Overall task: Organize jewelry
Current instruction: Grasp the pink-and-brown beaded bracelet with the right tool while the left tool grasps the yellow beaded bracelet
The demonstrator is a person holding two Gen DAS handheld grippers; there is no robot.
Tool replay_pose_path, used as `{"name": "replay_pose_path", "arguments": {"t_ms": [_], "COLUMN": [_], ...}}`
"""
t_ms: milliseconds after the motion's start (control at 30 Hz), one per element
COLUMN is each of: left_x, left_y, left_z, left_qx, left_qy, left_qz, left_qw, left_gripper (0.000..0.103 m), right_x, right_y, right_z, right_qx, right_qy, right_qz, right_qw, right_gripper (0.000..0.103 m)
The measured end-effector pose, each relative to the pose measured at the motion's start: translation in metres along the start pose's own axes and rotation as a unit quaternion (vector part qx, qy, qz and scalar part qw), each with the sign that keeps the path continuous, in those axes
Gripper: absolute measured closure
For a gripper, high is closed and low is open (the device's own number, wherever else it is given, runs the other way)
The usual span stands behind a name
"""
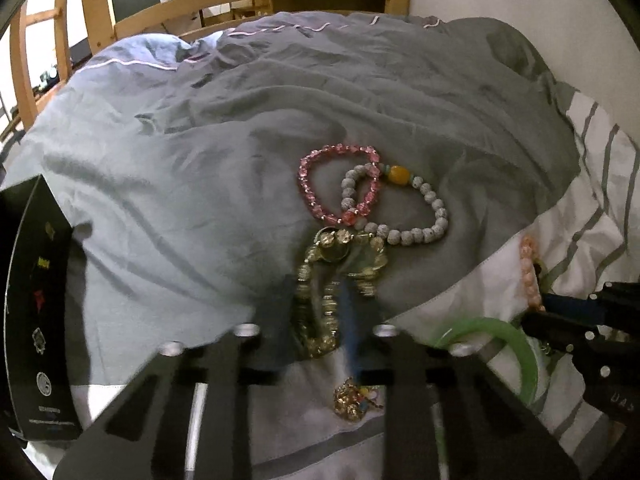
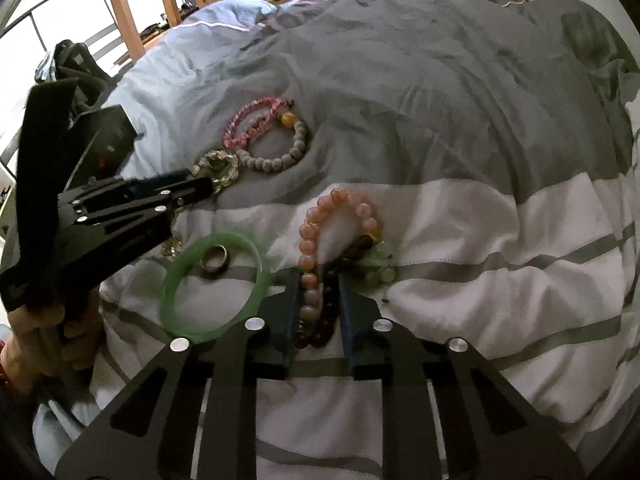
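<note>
Both grippers are closed down on beads right now. Our left gripper [image 1: 340, 312] is pinched nearly shut on the gold bead bracelet [image 1: 320, 304], which lies on the grey duvet [image 1: 360, 100] just below the pink crystal bracelet [image 1: 340, 184] and the white bead bracelet [image 1: 400, 216].

Our right gripper [image 2: 320, 304] is nearly shut on two strands at once: the peach bead bracelet [image 2: 340, 216] and the dark brown bead bracelet [image 2: 326, 320], both on the striped sheet [image 2: 480, 280].

Risks:
- Lifting right likely drags both strands, plus the pale green beads [image 2: 378, 268] touching them.
- The gold strand touches the white beads, so it may snag.
- Elastic beads can roll out of a narrow pinch.

Containers: we see only a black box [image 1: 40, 300] standing at the left; can't tell its contents. A ring [image 2: 215, 262] sits inside the green jade bangle [image 2: 216, 284].
</note>
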State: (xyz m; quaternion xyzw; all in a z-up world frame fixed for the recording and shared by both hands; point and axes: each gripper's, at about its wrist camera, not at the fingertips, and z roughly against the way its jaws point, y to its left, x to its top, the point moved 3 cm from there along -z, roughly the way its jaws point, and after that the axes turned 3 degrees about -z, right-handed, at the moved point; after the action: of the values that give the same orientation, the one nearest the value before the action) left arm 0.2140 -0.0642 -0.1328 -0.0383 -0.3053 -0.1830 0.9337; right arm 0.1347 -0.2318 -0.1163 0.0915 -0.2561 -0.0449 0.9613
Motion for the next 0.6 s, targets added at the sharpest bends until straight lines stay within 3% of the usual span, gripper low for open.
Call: {"name": "replay_pose_path", "arguments": {"t_ms": [200,600], "left_x": [0.003,0.016], "left_y": [0.005,0.009], "left_z": [0.014,0.034], "left_qx": [-0.013,-0.025], "left_qy": [-0.013,-0.043], "left_qz": [0.016,0.018], "left_qw": [0.9997,0.9986], "left_gripper": [0.095,0.095], "right_x": [0.009,0.014], "right_y": [0.009,0.013], "right_z": [0.02,0.038], "right_qx": [0.023,0.046], "right_qy": [-0.05,-0.096], "right_qz": [0.009,0.007], "right_qw": [0.998,0.994], "right_gripper": [0.094,0.094]}}
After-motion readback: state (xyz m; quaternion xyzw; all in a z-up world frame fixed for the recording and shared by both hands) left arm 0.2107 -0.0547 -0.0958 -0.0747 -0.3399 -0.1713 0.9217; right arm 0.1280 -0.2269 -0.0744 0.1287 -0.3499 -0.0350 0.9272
